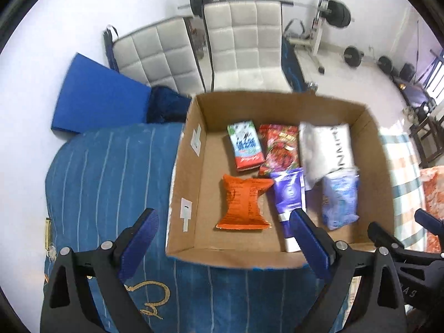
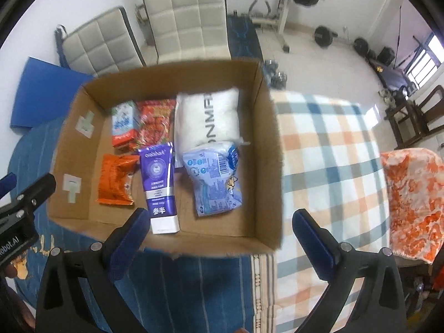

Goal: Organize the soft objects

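Note:
An open cardboard box (image 1: 371, 149) (image 2: 263, 127) sits on a bed. Inside lie an orange snack bag (image 1: 244, 202) (image 2: 116, 180), a purple tube (image 1: 288, 194) (image 2: 159, 183), a light blue pack (image 1: 341, 197) (image 2: 216, 177), a white soft pack (image 1: 324, 147) (image 2: 211, 116), a red bag (image 1: 280, 147) (image 2: 154, 122) and a red-green carton (image 1: 245, 145) (image 2: 123, 125). My left gripper (image 1: 224, 238) is open and empty above the box's near left corner. My right gripper (image 2: 219, 236) is open and empty above the box's near right corner.
A blue striped cover (image 1: 111, 172) lies left of the box, a checked sheet (image 2: 333, 149) right of it. An orange-white pillow (image 2: 413, 199) lies at the far right. White chairs (image 1: 238, 44), a blue pad (image 1: 97, 97) and weights (image 1: 338, 12) stand behind.

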The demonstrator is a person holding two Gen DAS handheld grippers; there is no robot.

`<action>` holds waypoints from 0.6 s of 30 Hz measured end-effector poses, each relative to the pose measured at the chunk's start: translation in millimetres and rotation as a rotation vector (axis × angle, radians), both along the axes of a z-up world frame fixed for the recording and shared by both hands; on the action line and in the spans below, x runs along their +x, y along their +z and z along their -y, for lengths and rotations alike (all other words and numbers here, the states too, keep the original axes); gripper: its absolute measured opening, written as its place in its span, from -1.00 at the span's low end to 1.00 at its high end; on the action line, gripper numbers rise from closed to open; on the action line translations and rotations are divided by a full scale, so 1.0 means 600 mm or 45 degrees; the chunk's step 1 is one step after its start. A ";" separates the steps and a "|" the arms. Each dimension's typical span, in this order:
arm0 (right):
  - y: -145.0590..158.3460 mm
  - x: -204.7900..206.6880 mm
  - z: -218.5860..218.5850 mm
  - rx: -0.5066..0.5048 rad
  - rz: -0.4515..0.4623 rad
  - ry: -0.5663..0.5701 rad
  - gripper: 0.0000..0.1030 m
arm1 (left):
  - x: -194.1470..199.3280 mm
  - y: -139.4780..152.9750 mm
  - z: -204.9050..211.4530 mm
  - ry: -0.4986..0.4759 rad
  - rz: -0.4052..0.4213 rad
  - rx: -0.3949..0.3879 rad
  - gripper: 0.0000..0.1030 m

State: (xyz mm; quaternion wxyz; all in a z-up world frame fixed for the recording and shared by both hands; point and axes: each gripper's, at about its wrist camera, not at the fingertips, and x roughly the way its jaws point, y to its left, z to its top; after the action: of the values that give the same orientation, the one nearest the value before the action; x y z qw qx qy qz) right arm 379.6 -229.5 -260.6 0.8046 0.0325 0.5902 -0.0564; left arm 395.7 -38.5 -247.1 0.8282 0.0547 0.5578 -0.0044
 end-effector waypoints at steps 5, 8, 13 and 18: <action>0.102 -0.087 0.007 0.033 0.131 0.018 1.00 | -0.062 0.079 -0.002 0.005 0.113 -0.018 0.87; 0.163 -0.152 0.010 0.037 0.198 0.023 1.00 | -0.110 0.139 0.000 -0.011 0.176 -0.008 0.87; 0.249 -0.244 0.014 0.062 0.276 0.018 1.00 | -0.193 0.233 -0.001 -0.041 0.272 -0.065 0.87; 0.329 -0.322 0.014 0.071 0.343 0.025 1.00 | -0.264 0.313 -0.013 -0.021 0.354 -0.117 0.87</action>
State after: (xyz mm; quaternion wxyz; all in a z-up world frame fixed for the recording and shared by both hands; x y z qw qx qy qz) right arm 186.3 -237.7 -63.4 0.8760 0.0563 0.4783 -0.0274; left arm 237.6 -30.7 -59.5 0.8991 0.0216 0.4363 -0.0291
